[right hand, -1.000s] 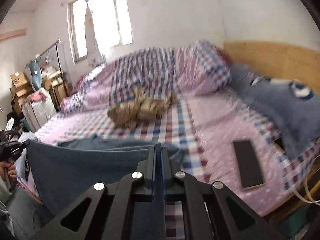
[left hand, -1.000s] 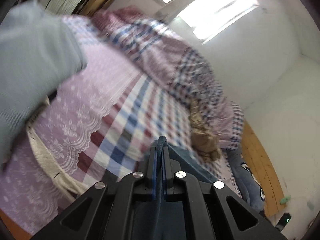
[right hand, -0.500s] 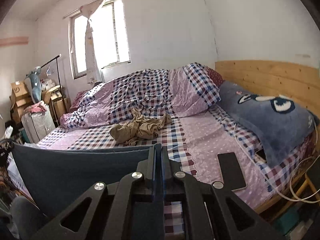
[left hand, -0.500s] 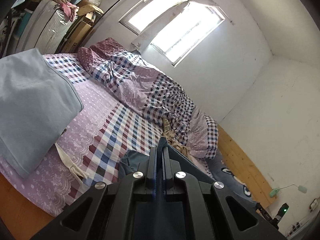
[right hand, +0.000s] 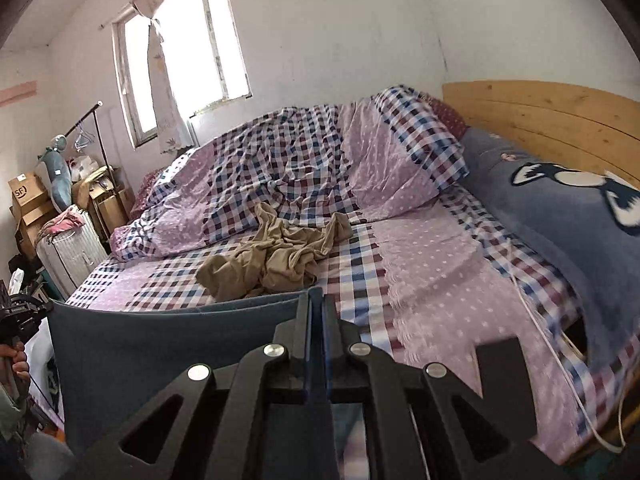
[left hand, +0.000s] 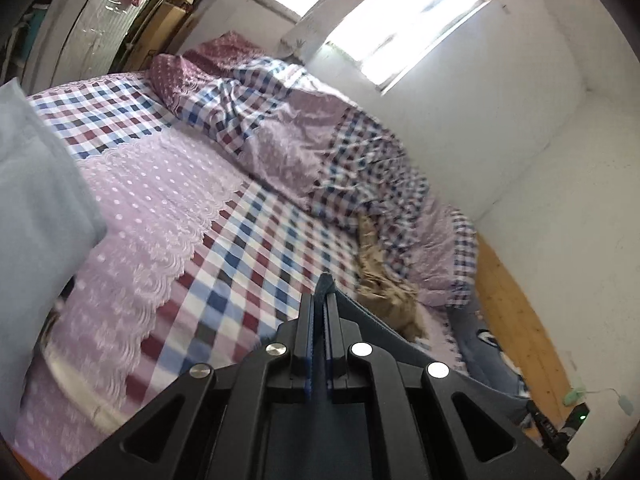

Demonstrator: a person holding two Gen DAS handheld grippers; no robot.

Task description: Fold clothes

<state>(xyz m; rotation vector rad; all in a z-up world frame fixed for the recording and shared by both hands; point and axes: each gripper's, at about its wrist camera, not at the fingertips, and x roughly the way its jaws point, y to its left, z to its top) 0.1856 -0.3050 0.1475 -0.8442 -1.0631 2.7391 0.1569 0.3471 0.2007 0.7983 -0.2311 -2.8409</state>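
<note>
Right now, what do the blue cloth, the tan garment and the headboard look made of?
Blue cloth: matte, fairly thick fabric, possibly a knit or felted weave; it hangs flat with a firm edge. Tan garment: thin, soft fabric, crumpled in many fine creases, with a faint sheen. Headboard: light wood planks, with knots and grain showing, smooth and maybe lightly varnished.

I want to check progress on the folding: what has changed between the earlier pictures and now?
Both grippers moved back and up from the bed; the dark blue garment now hangs stretched between them. Left gripper and right gripper stay shut on it. The tan garment is unmoved.
</note>
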